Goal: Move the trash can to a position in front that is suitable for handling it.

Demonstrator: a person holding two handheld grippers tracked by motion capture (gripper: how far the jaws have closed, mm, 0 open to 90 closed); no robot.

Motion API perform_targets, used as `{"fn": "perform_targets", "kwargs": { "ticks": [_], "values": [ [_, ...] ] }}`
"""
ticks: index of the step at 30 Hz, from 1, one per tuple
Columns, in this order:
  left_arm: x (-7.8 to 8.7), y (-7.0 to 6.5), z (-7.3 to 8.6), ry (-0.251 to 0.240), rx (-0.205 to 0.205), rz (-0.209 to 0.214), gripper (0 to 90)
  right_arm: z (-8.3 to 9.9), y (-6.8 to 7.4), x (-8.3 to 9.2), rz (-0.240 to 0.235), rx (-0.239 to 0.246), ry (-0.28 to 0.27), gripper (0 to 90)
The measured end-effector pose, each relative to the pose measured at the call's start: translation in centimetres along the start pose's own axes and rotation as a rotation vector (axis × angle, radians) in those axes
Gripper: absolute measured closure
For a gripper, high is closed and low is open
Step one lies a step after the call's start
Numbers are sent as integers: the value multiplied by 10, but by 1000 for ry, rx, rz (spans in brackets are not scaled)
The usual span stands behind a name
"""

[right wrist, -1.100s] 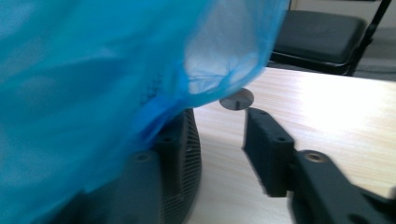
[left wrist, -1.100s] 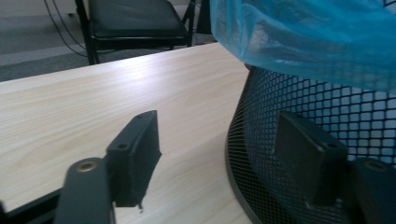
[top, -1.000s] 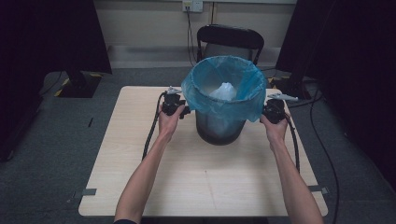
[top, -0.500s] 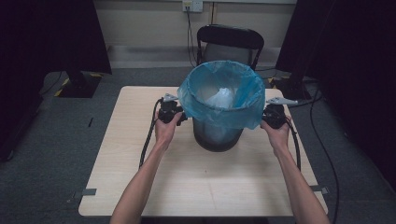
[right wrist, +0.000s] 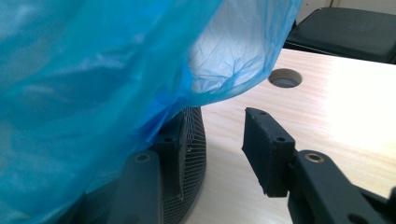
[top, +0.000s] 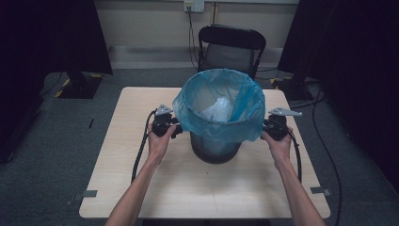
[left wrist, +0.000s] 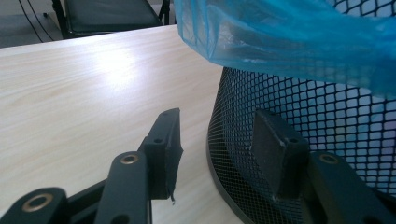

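A black mesh bin [top: 214,149] lined with a blue plastic bag [top: 221,123] stands mid-table, with something white and crumpled [top: 217,109] inside it. My left gripper [top: 176,128] sits against the bin's left side under the bag's hem. Its jaws have just been closing and stand apart [left wrist: 219,140], the mesh wall's [left wrist: 327,116] edge showing in the gap, unpressed. My right gripper [top: 266,127] flanks the bin's right side. It is open [right wrist: 215,135], its left finger [right wrist: 170,154] beside the mesh under the bag [right wrist: 93,70] and its other finger over bare table.
The light wooden table [top: 141,108] has a round cable hole [right wrist: 285,78] past the bin. A black chair [top: 230,44] stands behind its far edge. Cables trail from both grippers down the table, and dark curtains hang at both sides.
The bin and both grippers have shifted together toward the near edge of the table and slightly left. The left jaws stand a little narrower.
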State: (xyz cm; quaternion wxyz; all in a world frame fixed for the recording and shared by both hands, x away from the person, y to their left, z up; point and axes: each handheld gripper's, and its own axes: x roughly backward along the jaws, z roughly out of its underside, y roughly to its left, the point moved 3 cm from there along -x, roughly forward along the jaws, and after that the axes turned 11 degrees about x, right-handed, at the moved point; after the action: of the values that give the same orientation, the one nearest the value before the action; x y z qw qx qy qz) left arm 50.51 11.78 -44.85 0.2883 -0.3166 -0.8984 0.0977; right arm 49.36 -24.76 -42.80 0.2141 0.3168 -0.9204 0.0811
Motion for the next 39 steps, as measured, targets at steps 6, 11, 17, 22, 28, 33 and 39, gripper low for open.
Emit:
{"fn": "perform_targets", "kwargs": {
  "ticks": [6,11,17,22,28,33,39],
  "values": [
    [19,-6,11,12,-35,4,521,5,12,8,-19,-2,-16,589],
    [32,-9,22,11,-28,25,515,10,23,15,-46,-4,-20,586],
    [47,-16,30,30,-66,12,506,13,33,22,-69,4,-16,587],
    [64,-23,40,40,-107,16,503,16,43,29,-88,14,-18,584],
    [82,-24,53,40,-113,27,477,19,55,32,-110,7,-21,581],
    [93,-24,60,35,-106,28,460,20,67,35,-125,21,-20,571],
    [106,-19,68,28,-88,45,431,23,81,40,-139,32,-26,562]
  ]
}}
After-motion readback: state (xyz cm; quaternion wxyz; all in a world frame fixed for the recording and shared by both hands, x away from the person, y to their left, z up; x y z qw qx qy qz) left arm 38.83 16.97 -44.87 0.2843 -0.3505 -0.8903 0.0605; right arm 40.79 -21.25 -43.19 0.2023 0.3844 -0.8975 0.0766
